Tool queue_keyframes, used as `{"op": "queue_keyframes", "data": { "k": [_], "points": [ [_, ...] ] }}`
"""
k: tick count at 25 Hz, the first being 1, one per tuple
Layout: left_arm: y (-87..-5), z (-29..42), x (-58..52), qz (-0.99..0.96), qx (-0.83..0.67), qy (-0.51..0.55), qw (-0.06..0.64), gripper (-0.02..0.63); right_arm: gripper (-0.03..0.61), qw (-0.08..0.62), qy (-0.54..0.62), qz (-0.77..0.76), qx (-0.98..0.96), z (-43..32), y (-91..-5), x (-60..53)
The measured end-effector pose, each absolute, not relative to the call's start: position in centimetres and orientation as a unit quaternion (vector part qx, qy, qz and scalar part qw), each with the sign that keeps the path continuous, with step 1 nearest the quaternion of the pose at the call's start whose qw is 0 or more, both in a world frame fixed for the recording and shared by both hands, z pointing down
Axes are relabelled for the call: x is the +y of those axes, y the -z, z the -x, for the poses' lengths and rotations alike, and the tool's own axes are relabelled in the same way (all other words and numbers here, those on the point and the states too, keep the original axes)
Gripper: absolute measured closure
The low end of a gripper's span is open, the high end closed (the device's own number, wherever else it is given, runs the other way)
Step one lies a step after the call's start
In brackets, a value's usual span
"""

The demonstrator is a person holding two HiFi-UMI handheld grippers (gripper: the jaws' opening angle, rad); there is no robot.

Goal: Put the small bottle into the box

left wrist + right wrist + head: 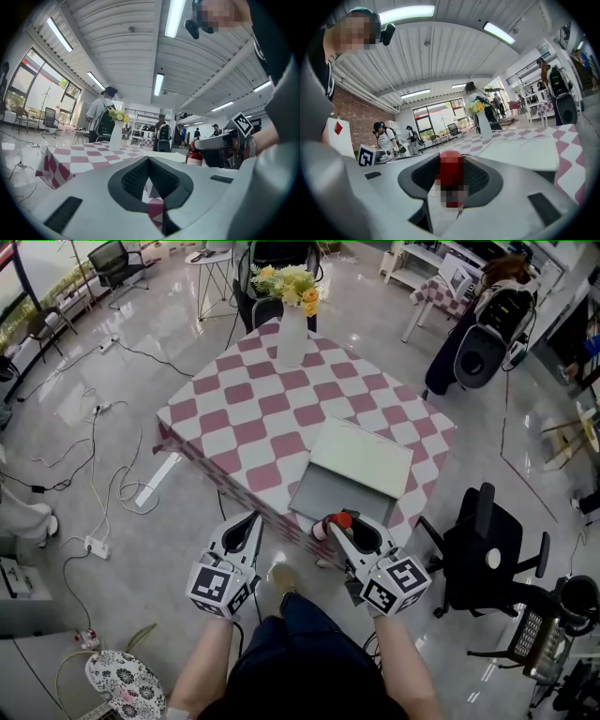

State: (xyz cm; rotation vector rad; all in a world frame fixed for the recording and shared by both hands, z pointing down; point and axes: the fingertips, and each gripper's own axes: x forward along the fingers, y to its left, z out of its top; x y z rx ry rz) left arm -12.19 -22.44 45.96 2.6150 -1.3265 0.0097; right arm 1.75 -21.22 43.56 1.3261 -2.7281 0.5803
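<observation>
The small bottle [330, 525], red-capped, sits between the jaws of my right gripper [337, 529], which is shut on it just off the table's near edge. In the right gripper view the bottle [451, 174] stands upright between the dark pads. The grey box [330, 493] lies open on the checked tablecloth [253, 418], its pale lid [362, 457] leaning back behind it; the bottle is at the box's near rim. My left gripper [251, 519] hangs to the left below the table edge, shut and empty, its tips meeting [149, 160]. From there the bottle [193, 156] shows at right.
A white vase of yellow flowers [292, 332] stands at the table's far side. A black office chair [487, 559] is close on the right. Cables and a power strip [97, 547] lie on the floor at left. People stand in the background.
</observation>
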Motion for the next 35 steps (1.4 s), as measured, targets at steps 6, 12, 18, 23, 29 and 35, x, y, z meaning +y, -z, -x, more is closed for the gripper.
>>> {"op": "queue_keyframes", "data": {
  "k": [6,12,18,23,29,35],
  "points": [
    [-46.6,11.6,-24.3,-0.892,-0.440,-0.007,0.107,0.614,0.428,0.033,-0.191,-0.431,-0.882,-1.6,-44.0,-23.7],
    [-47.6,11.5,-25.9,-0.893,-0.437,-0.008,0.112,0.614,0.428,0.049,-0.184,-0.431,-0.882,-1.2,-44.8,-25.8],
    [-48.3,11.2,-27.4,-0.892,-0.437,-0.013,0.117,0.614,0.428,0.057,-0.190,-0.426,-0.883,-1.2,-45.4,-27.5],
    [-49.0,10.8,-28.1,-0.893,-0.433,-0.019,0.120,0.614,0.428,0.075,-0.190,-0.420,-0.884,-0.7,-46.3,-28.4],
    [-50.0,10.6,-28.8,-0.893,-0.432,-0.027,0.127,0.614,0.428,0.098,-0.190,-0.414,-0.885,-0.3,-47.8,-29.1],
    [-50.8,10.7,-29.3,-0.890,-0.435,-0.032,0.134,0.614,0.428,0.118,-0.188,-0.400,-0.889,0.5,-48.9,-29.8]
  ]
}}
